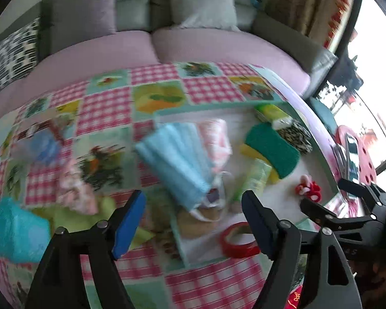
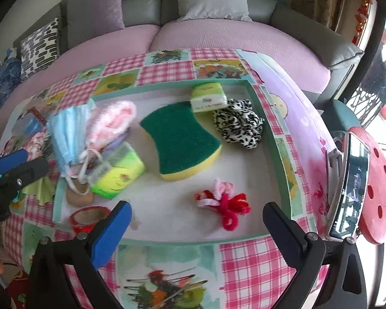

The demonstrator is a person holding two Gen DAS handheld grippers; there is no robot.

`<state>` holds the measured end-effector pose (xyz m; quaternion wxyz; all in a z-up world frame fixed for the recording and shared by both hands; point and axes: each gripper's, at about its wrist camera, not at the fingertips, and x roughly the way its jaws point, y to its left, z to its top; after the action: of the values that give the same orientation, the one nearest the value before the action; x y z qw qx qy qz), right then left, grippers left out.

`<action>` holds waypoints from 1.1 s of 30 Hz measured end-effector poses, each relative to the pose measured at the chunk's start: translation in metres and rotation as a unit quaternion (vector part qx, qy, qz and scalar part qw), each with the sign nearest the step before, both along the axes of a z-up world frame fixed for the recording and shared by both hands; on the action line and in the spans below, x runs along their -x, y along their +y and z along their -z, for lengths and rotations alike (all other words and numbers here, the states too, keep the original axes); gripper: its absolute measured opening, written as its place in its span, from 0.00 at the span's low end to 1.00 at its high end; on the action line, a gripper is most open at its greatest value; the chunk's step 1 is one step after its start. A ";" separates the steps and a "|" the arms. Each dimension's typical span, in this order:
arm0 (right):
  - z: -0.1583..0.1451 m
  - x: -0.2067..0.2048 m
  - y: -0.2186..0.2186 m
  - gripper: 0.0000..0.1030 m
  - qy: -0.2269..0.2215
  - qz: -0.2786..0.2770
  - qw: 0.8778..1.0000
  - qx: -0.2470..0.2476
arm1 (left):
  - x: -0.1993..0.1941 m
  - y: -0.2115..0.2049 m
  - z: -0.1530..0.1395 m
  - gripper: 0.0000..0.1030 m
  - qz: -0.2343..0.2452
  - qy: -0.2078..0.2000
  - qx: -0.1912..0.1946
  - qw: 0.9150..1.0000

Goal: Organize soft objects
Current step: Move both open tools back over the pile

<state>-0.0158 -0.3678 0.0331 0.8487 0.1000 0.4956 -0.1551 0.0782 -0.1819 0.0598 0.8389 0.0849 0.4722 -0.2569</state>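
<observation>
A shallow teal-rimmed tray (image 2: 280, 139) on the patchwork cloth holds a green-and-yellow sponge (image 2: 180, 141), a blue face mask (image 2: 69, 134), a pink fluffy item (image 2: 110, 121), a zebra-print scrunchie (image 2: 239, 126), a red-and-pink yarn flower (image 2: 224, 203), two green packets (image 2: 115, 172) (image 2: 208, 96) and a red tape roll (image 2: 88, 217). My right gripper (image 2: 196, 221) is open and empty above the tray's near edge. My left gripper (image 1: 194, 211) is open and empty near the mask (image 1: 177, 159) and tape roll (image 1: 239, 239). A turquoise cloth (image 1: 15, 229) and pink cloth (image 1: 77, 190) lie left of the tray.
A pink-cushioned grey sofa (image 2: 218, 36) stands behind the table. A phone (image 2: 350, 188) leans on a red stool (image 2: 378, 185) at the right. A lime-green cloth (image 1: 72, 216) lies on the patchwork cloth (image 2: 257, 267).
</observation>
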 end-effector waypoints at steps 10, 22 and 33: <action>-0.024 0.000 0.043 1.00 -0.009 -0.036 0.999 0.012 | 0.000 0.073 -0.012 0.93 -0.087 -0.021 0.018 0.996; -0.044 -0.017 0.111 1.00 -0.024 -0.112 0.993 0.005 | 0.000 0.162 -0.038 0.93 -0.163 -0.041 0.049 0.984; -0.045 -0.044 0.174 1.00 -0.029 -0.180 0.983 -0.012 | -0.012 0.189 -0.042 0.93 -0.166 -0.024 0.062 0.984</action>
<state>0.0284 -0.1933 0.0784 0.8755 0.0233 0.4826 0.0092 0.0905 0.0071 0.1015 0.8844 -0.0404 0.4431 -0.1410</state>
